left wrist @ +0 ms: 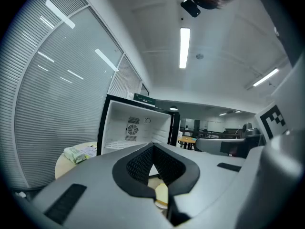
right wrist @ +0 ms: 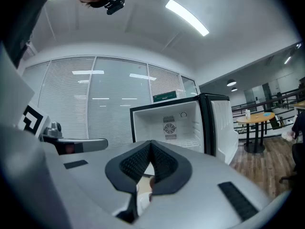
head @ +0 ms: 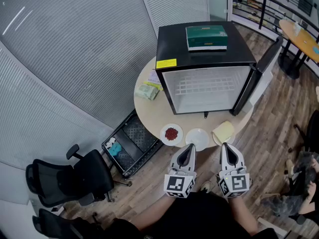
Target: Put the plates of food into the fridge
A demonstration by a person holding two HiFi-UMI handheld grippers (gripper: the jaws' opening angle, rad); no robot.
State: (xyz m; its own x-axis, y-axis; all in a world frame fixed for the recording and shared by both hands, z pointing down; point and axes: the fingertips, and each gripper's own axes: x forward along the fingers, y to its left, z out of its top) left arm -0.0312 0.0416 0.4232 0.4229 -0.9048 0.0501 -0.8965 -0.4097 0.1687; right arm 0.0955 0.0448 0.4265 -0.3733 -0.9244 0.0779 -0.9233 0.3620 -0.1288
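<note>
My left tongs [head: 189, 148] and right tongs [head: 226, 148] are both closed and empty. The plate of red food [head: 171, 134] sits lower centre on the surface [head: 149, 112], before the open fridge [head: 204, 59]. It looks stiff and breakable, so I'd pinch its rim.

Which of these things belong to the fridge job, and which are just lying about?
Job: open fridge; plate of red food; white plate; yellow item beside it, possibly food; left tongs and right tongs, both shut.
Lying about: green box atop the fridge; green packet; floor crate; office chair.
</note>
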